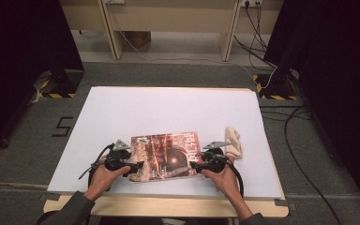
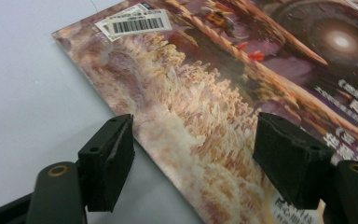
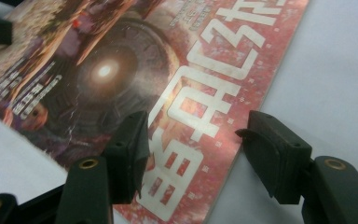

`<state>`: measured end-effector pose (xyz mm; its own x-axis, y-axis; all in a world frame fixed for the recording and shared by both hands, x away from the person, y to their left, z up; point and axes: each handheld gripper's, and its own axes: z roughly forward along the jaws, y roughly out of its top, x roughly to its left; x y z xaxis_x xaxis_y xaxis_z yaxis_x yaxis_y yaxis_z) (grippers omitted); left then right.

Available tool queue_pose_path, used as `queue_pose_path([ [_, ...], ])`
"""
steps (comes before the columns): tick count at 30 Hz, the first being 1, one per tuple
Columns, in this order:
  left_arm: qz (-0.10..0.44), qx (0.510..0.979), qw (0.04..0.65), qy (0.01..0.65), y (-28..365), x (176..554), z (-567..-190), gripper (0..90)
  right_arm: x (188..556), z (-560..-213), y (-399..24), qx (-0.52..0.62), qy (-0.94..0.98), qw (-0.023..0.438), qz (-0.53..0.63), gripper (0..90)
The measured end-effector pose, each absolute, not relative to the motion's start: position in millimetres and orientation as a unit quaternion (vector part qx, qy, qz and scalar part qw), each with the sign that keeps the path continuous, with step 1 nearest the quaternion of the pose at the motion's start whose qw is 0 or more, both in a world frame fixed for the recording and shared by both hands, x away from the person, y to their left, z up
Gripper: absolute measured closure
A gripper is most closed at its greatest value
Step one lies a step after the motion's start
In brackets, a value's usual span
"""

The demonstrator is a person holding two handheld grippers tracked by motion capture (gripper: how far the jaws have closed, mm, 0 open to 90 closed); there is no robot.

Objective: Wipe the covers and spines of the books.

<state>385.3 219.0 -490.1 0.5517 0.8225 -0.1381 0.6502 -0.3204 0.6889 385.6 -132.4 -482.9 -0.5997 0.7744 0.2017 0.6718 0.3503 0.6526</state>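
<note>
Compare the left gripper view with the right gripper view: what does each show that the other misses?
Left gripper view alone: the barcode sticker at the magazine's far corner and pale, coral-like artwork. Right gripper view alone: the large white title characters along the magazine's red edge. Both share the magazine lying flat on the white table cover, its glowing round motif, and an open tool, left tool and right tool, straddling a magazine edge.

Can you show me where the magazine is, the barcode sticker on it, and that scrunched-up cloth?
magazine (image 1: 166, 154), high view, middle of its cover.
barcode sticker (image 2: 137, 24), left gripper view, on the stripes, by the magazine's corner.
cloth (image 1: 233, 139), high view, middle of the crumpled bundle.
</note>
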Motion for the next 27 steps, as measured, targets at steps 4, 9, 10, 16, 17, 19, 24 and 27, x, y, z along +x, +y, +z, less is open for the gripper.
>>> queue_pose_path([
  [4, 0.12, 0.806, 0.357, 0.456, 217.0, 395.3, -489.4, 27.8, 372.8, -483.3, -134.0, 0.435, 0.821, 0.067, 0.364, 40.2],
  [9, 0.125, 0.805, 0.356, 0.457, 212.2, 411.4, -489.6, 27.2, 356.9, -484.1, -133.9, 0.427, 0.823, 0.061, 0.37, 40.3],
  [10, 0.124, 0.806, 0.356, 0.457, 211.2, 414.6, -489.4, 27.0, 353.4, -484.2, -133.3, 0.429, 0.822, 0.057, 0.37, 40.4],
  [16, 0.132, 0.802, 0.36, 0.457, 204.5, 432.3, -490.4, 26.6, 343.3, -484.3, -131.2, 0.417, 0.828, 0.056, 0.371, 42.1],
  [17, 0.133, 0.801, 0.361, 0.458, 203.7, 433.7, -490.5, 26.2, 343.1, -483.9, -130.6, 0.415, 0.83, 0.06, 0.369, 44.0],
  [19, 0.133, 0.801, 0.362, 0.457, 204.1, 433.9, -490.6, 26.1, 344.4, -482.8, -130.6, 0.406, 0.836, 0.069, 0.362, 46.9],
  [24, 0.137, 0.797, 0.371, 0.457, 212.5, 420.5, -492.5, 25.0, 358.6, -478.9, -136.7, 0.407, 0.828, 0.075, 0.378, 46.2],
  [27, 0.132, 0.805, 0.372, 0.443, 217.6, 405.1, -492.0, 21.7, 373.2, -473.4, -139.8, 0.399, 0.825, 0.086, 0.392, 45.9],
])
